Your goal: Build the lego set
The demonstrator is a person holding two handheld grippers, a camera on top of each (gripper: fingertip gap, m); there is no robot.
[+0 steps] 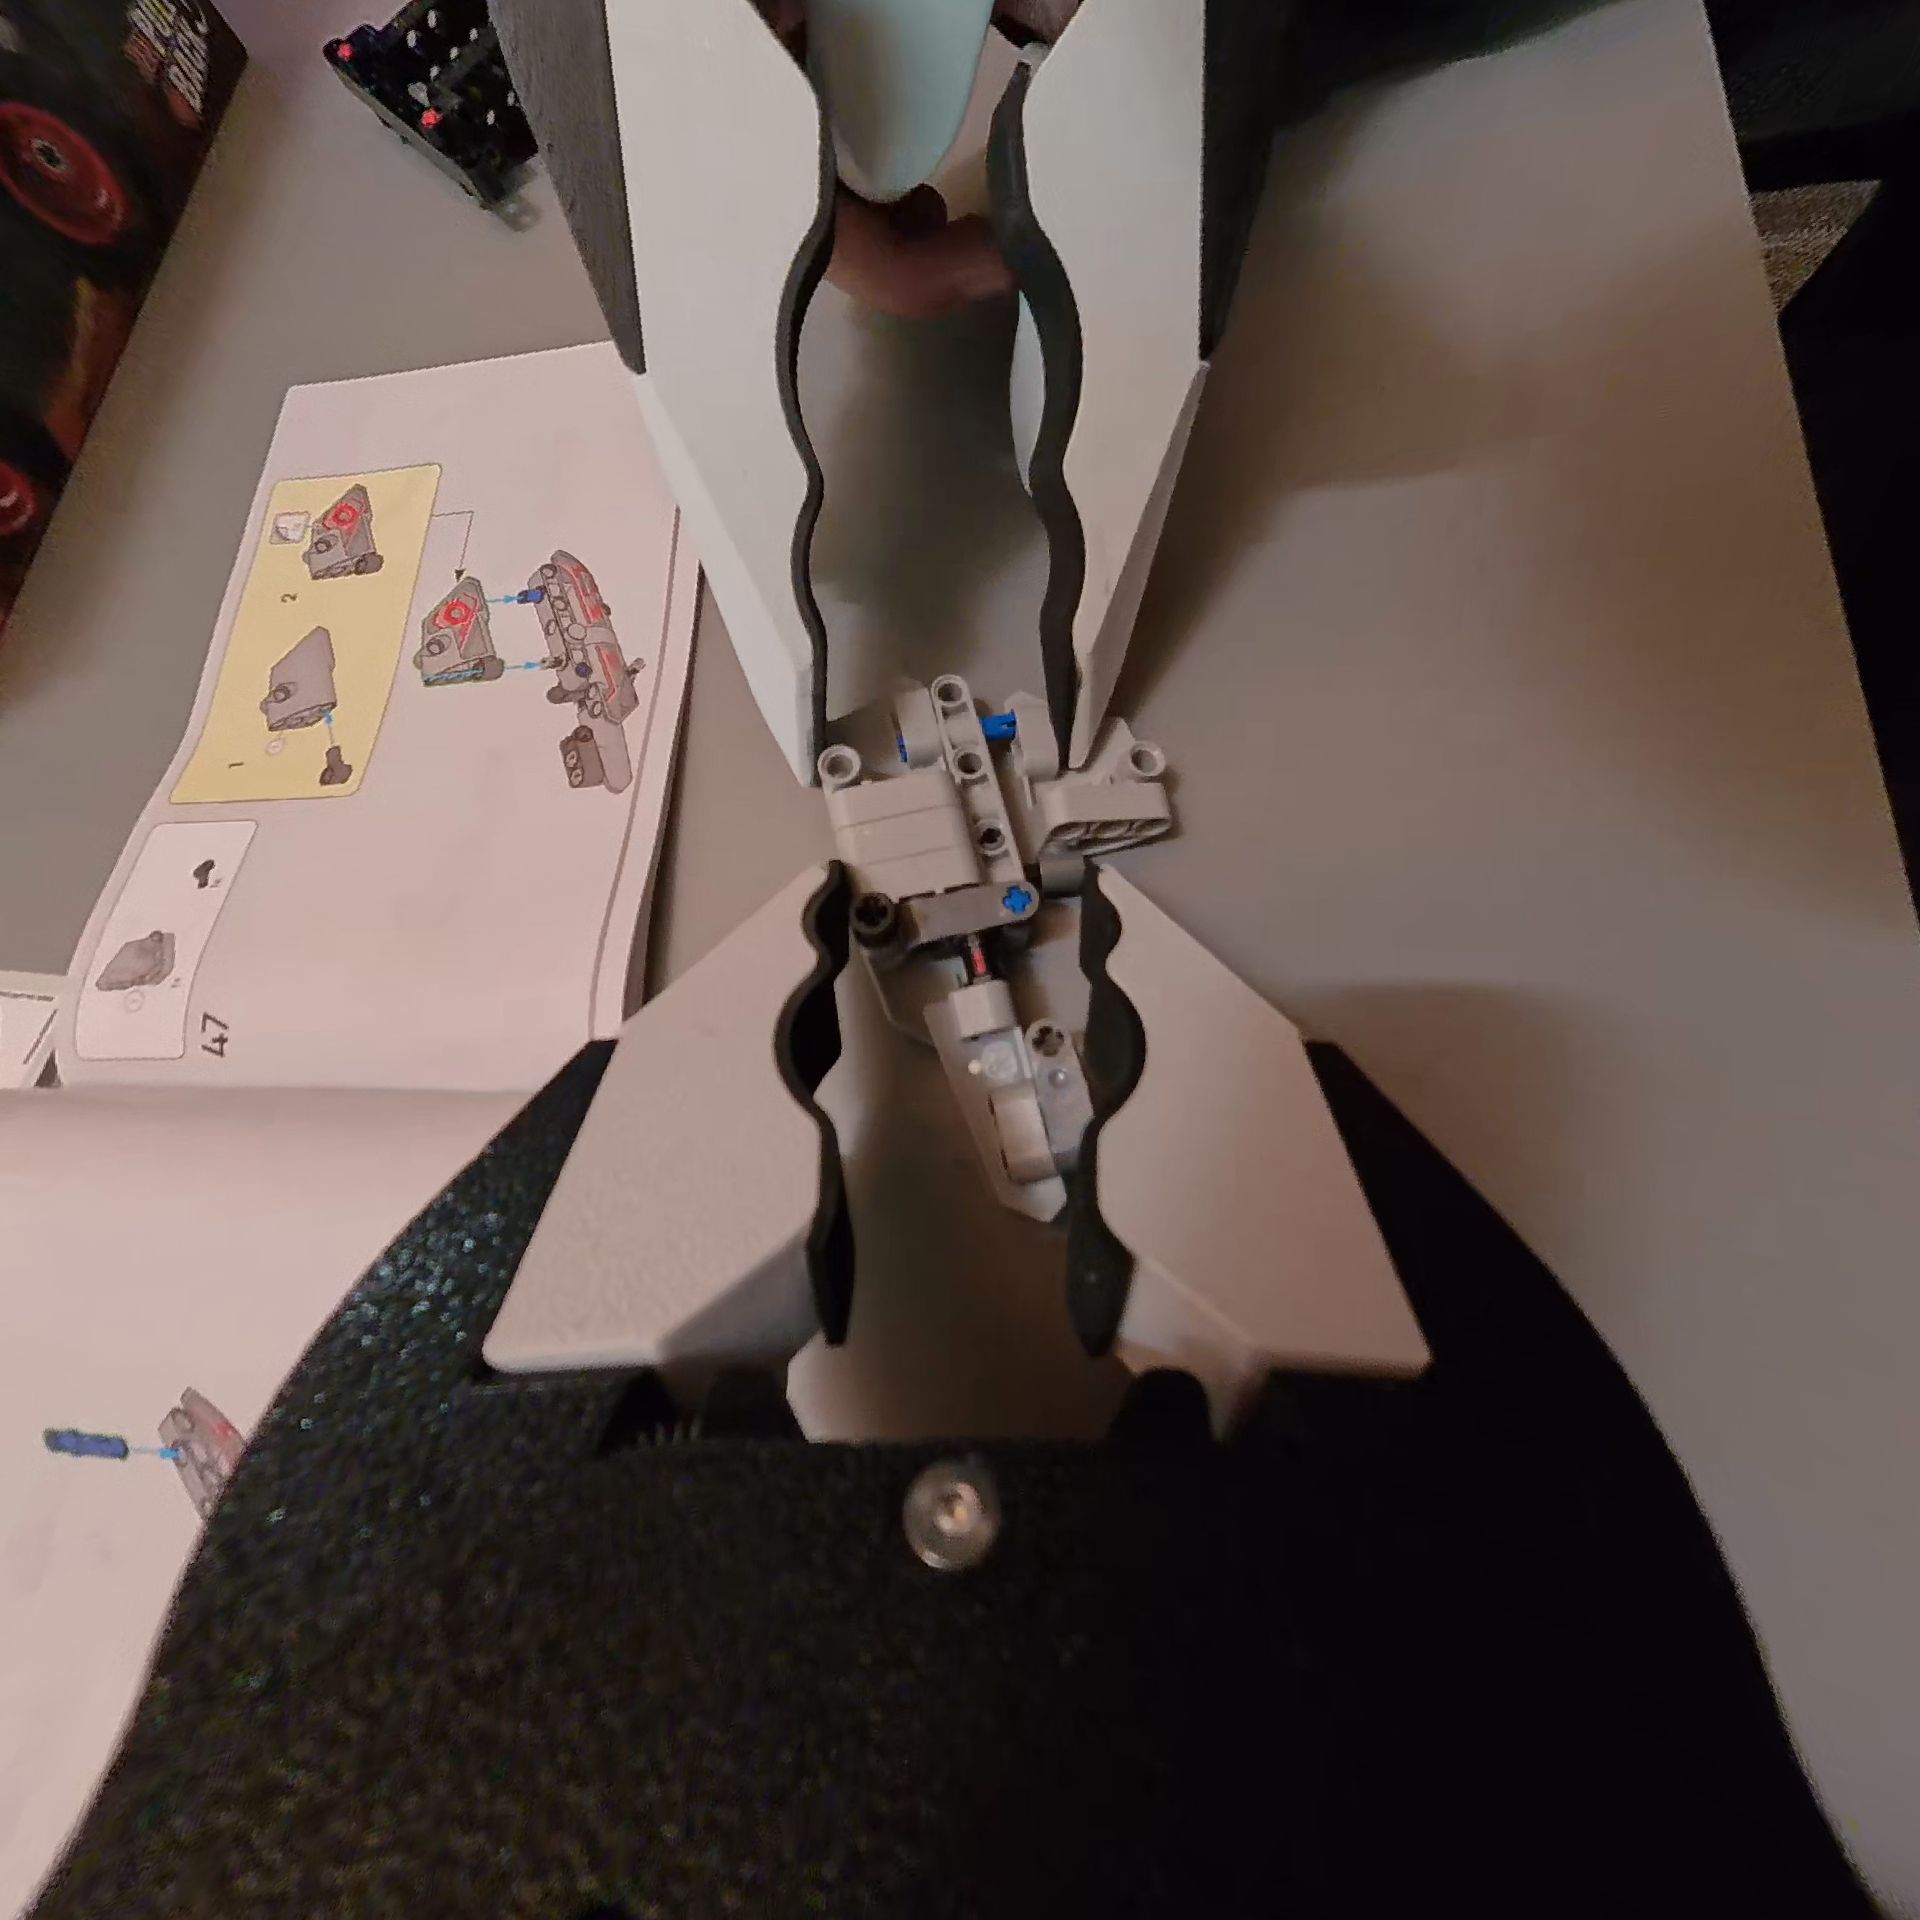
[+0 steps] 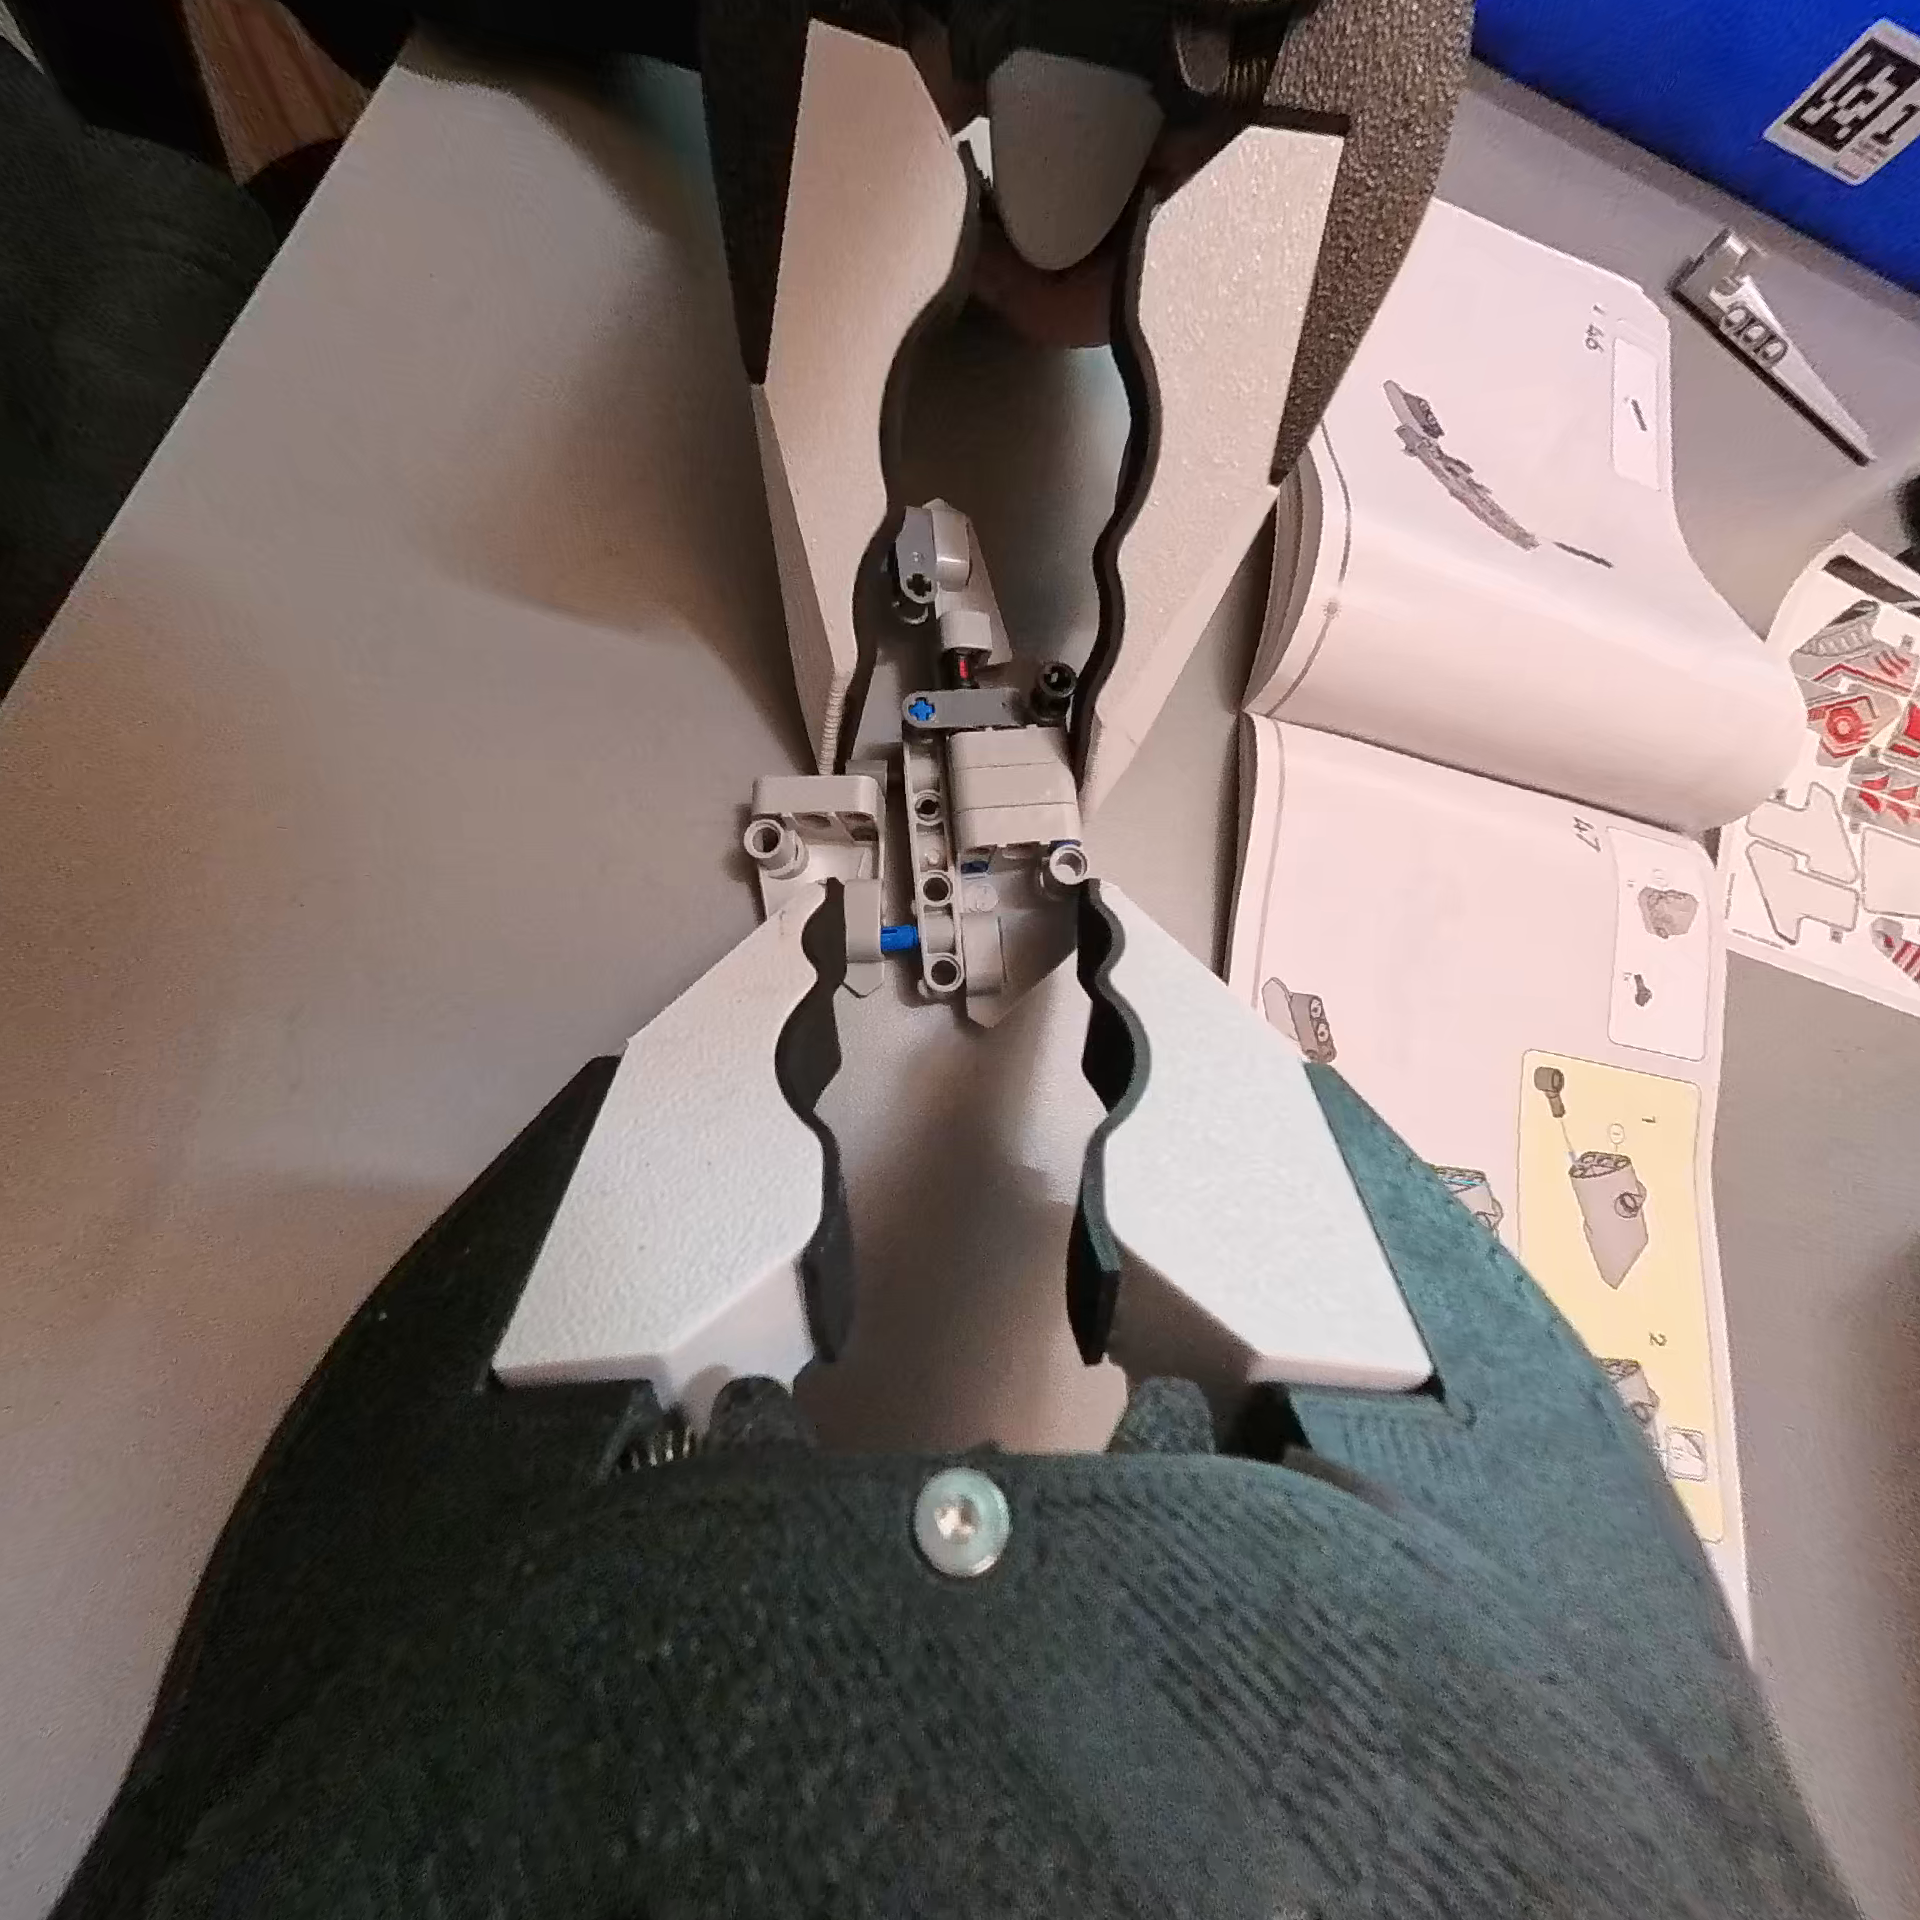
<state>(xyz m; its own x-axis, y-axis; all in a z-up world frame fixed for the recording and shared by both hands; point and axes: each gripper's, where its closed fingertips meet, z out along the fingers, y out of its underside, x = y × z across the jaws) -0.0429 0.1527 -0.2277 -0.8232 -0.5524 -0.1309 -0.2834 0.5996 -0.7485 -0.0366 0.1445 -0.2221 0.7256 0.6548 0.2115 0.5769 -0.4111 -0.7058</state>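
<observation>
Over the grey table (image 1: 1455,727), the left gripper (image 1: 961,914) and right gripper (image 2: 951,914) meet tip to tip, each closed partway around one end of the grey lego model (image 1: 977,821). Beside them lies an open booklet (image 1: 416,727) with printed page numbers, a sticker sheet (image 2: 1860,769) and a blue box (image 2: 1683,94).

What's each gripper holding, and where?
Both hold one grey Lego assembly: left gripper clamps its tapered end, right gripper the beam end with the blue pin.

Bare table (image 1: 1507,727) lies open on one side of the build; the instruction booklet (image 1: 436,727) crowds the other.
</observation>
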